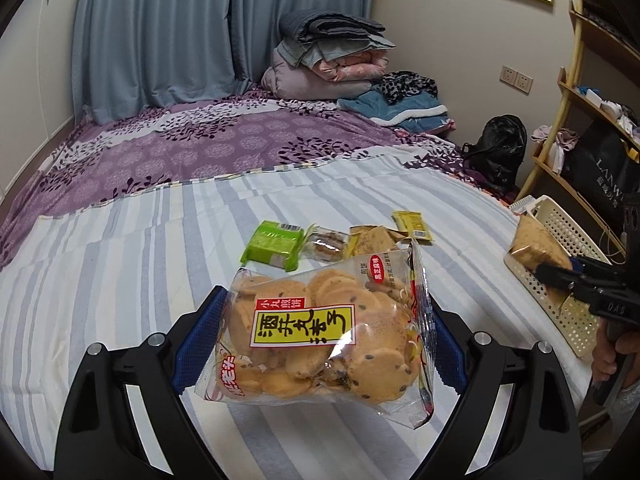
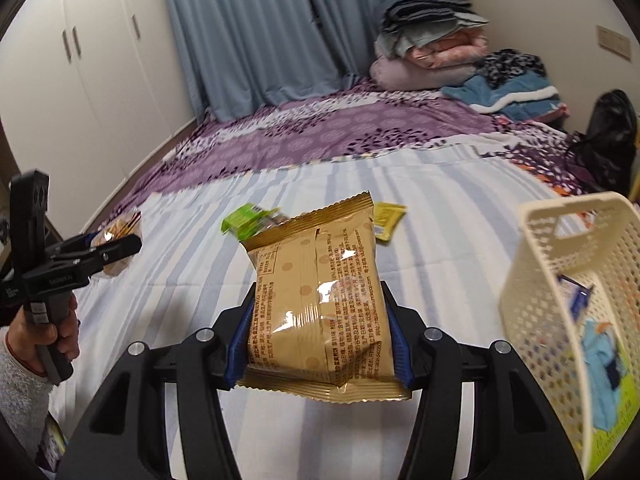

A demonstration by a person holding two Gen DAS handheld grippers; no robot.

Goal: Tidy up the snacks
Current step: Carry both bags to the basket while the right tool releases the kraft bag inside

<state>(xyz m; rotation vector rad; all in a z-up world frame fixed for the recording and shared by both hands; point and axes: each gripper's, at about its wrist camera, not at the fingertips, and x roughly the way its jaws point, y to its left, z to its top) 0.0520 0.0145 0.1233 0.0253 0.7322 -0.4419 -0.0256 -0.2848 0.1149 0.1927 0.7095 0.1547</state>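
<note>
The right gripper (image 2: 320, 344) is clamping the gold snack packet (image 2: 318, 304) just beside the cream basket (image 2: 560, 248), and the left gripper (image 1: 320, 344) is clamping the clear biscuit bag (image 1: 320, 336) farther from it. I think each pack should be carried fully over the basket rim before releasing. Beyond the basket, on the striped bedsheet (image 1: 120, 264), the green packet (image 1: 274, 244) and other small snacks are waiting.

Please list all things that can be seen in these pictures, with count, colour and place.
cookie bag: 1, clear with yellow label, in left gripper
gold packet: 1, gold, in right gripper
green packet: 1, green, on bed
clear-wrapped snack: 1, beside green packet
yellow sachet: 1, yellow, on bed
basket: 1, cream, right bed edge
striped sheet: 1, blue-white, on bed
folded bedding: 1 pile, far corner
curtain: blue, behind bed
left gripper: 1, black
right gripper: 1, black
</note>
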